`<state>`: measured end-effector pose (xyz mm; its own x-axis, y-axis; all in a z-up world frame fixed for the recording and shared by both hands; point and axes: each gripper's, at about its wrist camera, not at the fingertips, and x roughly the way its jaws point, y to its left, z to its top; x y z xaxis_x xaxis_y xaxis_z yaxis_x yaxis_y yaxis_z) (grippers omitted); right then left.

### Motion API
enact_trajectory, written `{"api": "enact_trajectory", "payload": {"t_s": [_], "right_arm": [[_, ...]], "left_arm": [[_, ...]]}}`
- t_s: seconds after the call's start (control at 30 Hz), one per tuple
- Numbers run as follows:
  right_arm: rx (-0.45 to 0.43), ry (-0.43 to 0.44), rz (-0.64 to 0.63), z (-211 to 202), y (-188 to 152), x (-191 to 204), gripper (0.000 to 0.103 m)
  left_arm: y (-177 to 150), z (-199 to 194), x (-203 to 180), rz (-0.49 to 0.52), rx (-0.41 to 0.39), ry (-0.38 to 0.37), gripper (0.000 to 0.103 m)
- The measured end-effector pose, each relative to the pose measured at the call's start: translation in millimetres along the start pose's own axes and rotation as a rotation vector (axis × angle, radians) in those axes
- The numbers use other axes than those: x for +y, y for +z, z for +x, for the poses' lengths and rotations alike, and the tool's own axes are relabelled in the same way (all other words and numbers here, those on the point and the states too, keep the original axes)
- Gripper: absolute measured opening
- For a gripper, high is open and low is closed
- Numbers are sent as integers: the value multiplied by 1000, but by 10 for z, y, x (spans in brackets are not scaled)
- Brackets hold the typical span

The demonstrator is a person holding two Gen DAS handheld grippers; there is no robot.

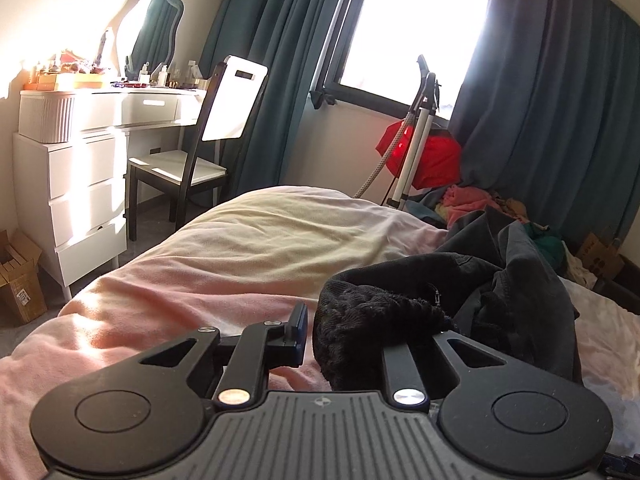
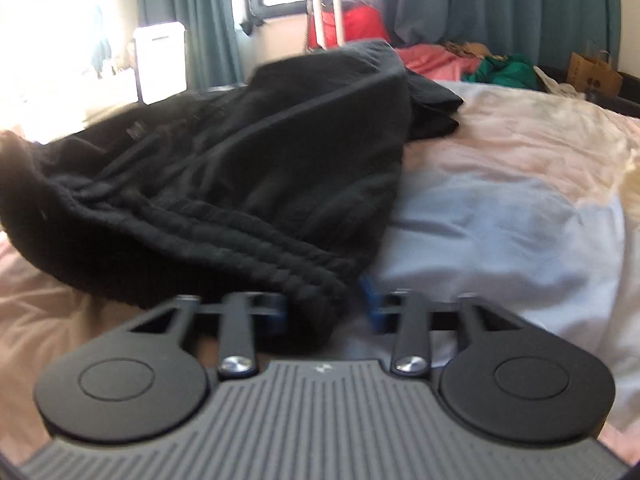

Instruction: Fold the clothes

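A: On the pink-blanketed bed (image 2: 500, 168), a black ribbed-waistband knit garment (image 2: 240, 168) lies rumpled at centre. It looks soft, limp and light; its thick waistband is the best hold.

B: Left gripper (image 1: 360, 334) and right gripper (image 2: 326, 304) each have waistband between the jaws; whether either clamps it, I cannot tell. The brown paper bag (image 2: 594, 74), far right, bears unreadable print.
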<state>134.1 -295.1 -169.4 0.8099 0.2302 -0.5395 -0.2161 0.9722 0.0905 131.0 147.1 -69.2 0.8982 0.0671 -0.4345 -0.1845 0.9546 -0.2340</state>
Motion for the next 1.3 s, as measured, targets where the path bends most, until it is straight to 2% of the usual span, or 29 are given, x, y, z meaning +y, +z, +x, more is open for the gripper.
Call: {"api": "enact_trajectory", "payload": {"t_s": [0.03, 0.07, 0.27, 0.37, 0.4, 0.47, 0.6, 0.73, 0.93, 1.03, 1.1, 1.2, 1.27, 1.3], "right_arm": [[-15, -13, -14, -37, 17, 28, 22], [-34, -24, -26, -82, 39, 45, 18], [-221, -20, 6, -713, 306, -4, 16], [-280, -63, -77, -1110, 340, 84, 16], [-274, -72, -101, -1204, 319, 105, 16], [-207, -68, -114, -1273, 237, 108, 17], [9, -89, -149, -1012, -4, 157, 18], [137, -76, -85, -858, -51, 96, 20], [129, 50, 88, -1071, 35, -120, 20], [82, 104, 163, -1216, 73, -200, 21], [43, 122, 202, -1270, 108, -240, 22], [-3, 107, 269, -1275, 152, -304, 36], [-14, 92, 313, -1238, 155, -351, 58], [-6, 90, 333, -1200, 144, -384, 61]], "left_arm": [[5, 16, 2, -2, 1, -3, 17], [7, 20, 12, -11, 5, -6, 17], [19, -51, 98, -90, 57, -58, 20], [33, -107, 120, -102, 85, -81, 25], [35, -131, 112, -88, 92, -81, 30], [-3, -111, 111, -73, 156, -59, 32], [-99, -61, 121, -47, 278, -20, 33], [-124, -133, 116, 0, 313, -11, 41], [-23, -481, 83, -18, 280, -33, 59], [15, -686, 92, -51, 251, -69, 66], [39, -778, 101, -76, 235, -96, 75], [83, -788, 89, -115, 206, -146, 80], [100, -778, 66, -128, 188, -157, 83], [99, -758, 58, -134, 185, -163, 84]]}}
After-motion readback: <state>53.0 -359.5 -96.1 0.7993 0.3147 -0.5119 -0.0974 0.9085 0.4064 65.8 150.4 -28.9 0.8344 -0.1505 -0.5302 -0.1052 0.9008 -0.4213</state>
